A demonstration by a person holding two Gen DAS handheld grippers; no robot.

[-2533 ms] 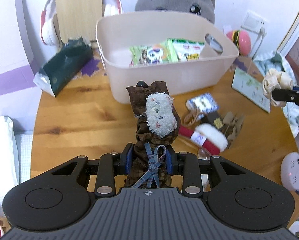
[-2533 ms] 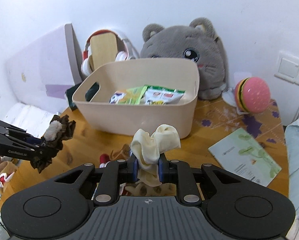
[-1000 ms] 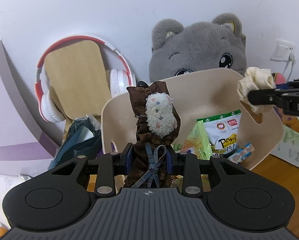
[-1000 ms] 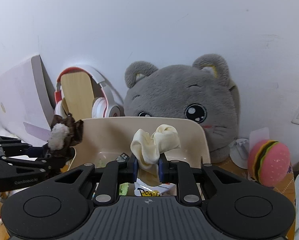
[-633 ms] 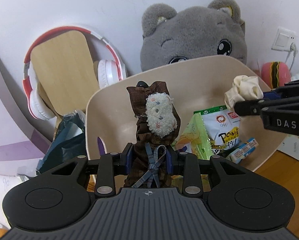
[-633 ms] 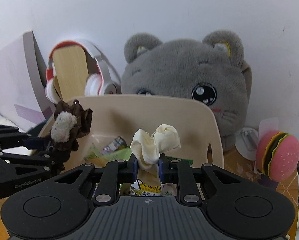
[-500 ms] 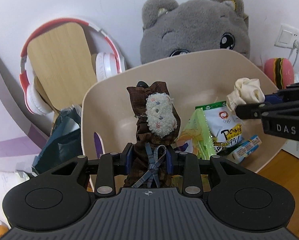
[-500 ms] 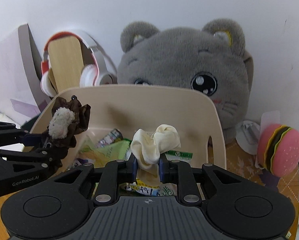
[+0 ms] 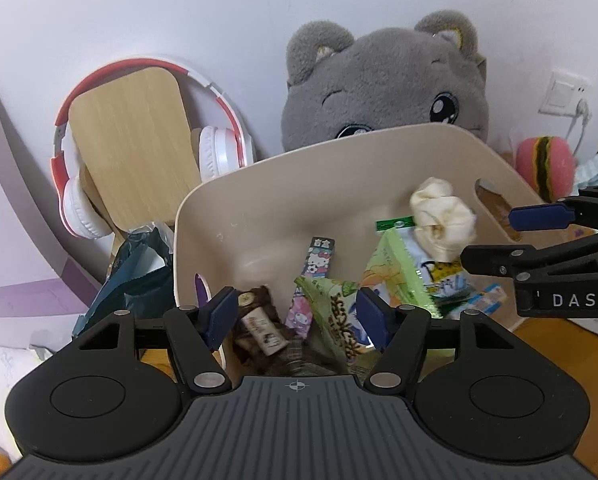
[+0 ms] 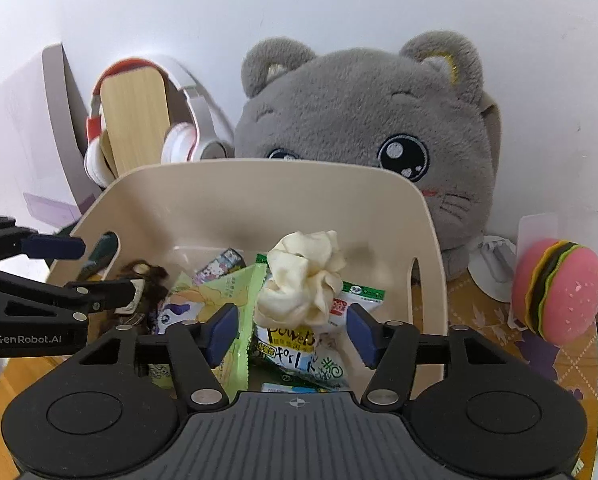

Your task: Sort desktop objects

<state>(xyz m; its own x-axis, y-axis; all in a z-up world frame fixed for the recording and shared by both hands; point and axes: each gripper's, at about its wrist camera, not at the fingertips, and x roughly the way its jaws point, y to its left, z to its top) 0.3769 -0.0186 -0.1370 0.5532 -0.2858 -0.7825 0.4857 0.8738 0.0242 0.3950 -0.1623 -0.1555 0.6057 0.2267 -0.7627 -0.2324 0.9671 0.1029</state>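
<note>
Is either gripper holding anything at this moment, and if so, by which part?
Nothing is held. Both the left gripper and right gripper have just opened; the brown scrunchie and cream scrunchie are in the bin.

Both views are evenly and softly lit, with only faint shadows cast inside the beige bin (image 9: 339,184). Strong fisheye bending is seen toward the dark corners. The cream scrunchie (image 9: 443,220) is smeared by motion blur, and the snack packets (image 10: 219,300) are slightly softened. No glare is seen.
</note>
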